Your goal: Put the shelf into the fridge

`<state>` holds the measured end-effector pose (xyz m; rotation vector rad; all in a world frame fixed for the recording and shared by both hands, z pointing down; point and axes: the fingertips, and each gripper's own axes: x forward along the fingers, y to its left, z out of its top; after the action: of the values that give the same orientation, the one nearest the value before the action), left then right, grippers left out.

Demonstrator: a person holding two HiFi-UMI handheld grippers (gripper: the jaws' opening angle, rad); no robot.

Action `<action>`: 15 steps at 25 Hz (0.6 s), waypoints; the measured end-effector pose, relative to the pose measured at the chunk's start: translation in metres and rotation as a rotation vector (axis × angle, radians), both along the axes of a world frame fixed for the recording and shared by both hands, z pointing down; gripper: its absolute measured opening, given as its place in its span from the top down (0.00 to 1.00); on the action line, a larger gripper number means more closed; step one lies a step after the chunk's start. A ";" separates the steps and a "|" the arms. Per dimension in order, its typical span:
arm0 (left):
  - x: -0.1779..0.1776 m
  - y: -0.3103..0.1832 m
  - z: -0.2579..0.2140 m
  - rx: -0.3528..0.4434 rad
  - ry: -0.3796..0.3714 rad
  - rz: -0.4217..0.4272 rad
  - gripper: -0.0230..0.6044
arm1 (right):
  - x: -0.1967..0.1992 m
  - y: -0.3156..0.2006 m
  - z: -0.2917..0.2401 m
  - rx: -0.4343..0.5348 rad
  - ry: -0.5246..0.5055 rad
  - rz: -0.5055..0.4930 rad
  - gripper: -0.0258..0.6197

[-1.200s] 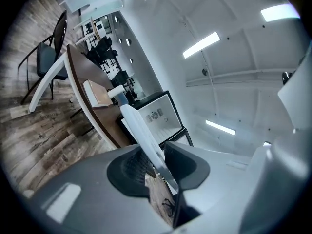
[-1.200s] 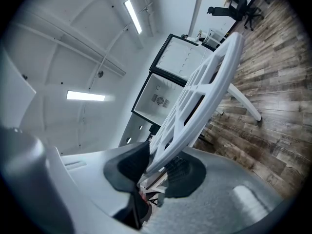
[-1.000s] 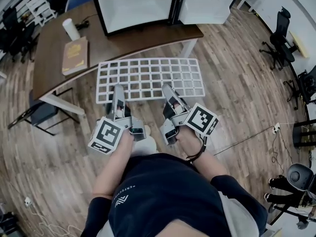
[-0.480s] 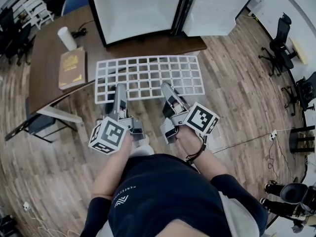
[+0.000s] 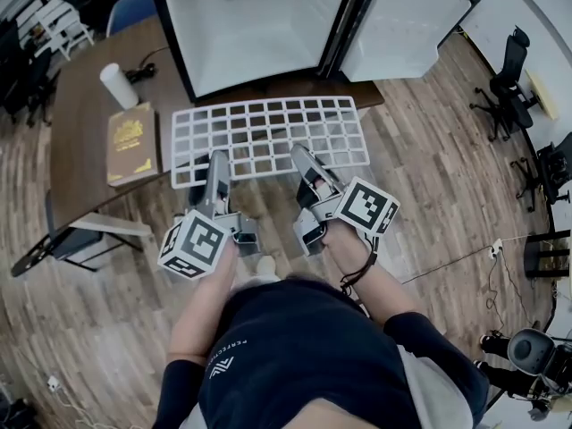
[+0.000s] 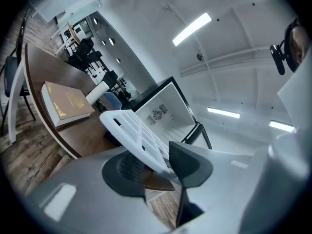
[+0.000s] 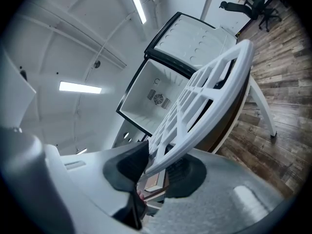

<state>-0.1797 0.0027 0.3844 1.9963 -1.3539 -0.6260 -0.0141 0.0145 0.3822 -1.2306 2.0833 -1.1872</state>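
Two grippers: the left gripper (image 5: 214,161) and the right gripper (image 5: 302,155) each pinch the near long edge of the shelf (image 5: 265,134), one either side of its middle.
Left fingers: narrow, closed on the white rim bar. They have just been opening a little, but the left gripper view shows the bar of the shelf (image 6: 134,128) pressed between the pads of the left gripper (image 6: 161,167).
Right fingers: narrow, clamped on the same rim. The shelf (image 7: 209,89) runs out from between the pads of the right gripper (image 7: 157,172).
Shelf position: in the air and roughly level, with its far edge over the near side of the tabletop (image 5: 85,105) and just short of the open fridge (image 5: 259,25).
Neighbours: a book (image 5: 132,143) and a cup (image 5: 119,86) lie on the tabletop to the left, clear of the shelf.
Handling: a stiff white grid, probably light but wide. Held by one edge, its far side will tend to sag. The smooth bars may pivot or slide in the pads.
Where to hold: the outer rim, two grips well apart, ideally beside a bar crossing to stop sideways creep.
Entry: likely needs the shelf level and square to the opening.
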 end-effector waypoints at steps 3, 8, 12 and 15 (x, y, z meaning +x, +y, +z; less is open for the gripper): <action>0.000 -0.013 -0.002 -0.003 -0.004 0.020 0.71 | -0.001 -0.014 -0.005 0.008 0.006 -0.011 0.81; 0.008 -0.037 -0.012 0.004 -0.012 0.035 0.71 | 0.006 -0.043 -0.016 0.034 0.005 -0.032 0.81; 0.016 -0.059 -0.020 0.028 -0.026 0.012 0.71 | 0.013 -0.069 -0.023 0.050 -0.013 -0.064 0.81; 0.024 -0.074 -0.022 0.029 -0.044 -0.013 0.71 | 0.021 -0.089 -0.023 0.045 -0.023 -0.091 0.81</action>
<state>-0.1558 -0.0715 0.3626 2.0367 -1.3925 -0.6143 0.0069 -0.0742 0.3593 -1.1074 2.1575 -1.1818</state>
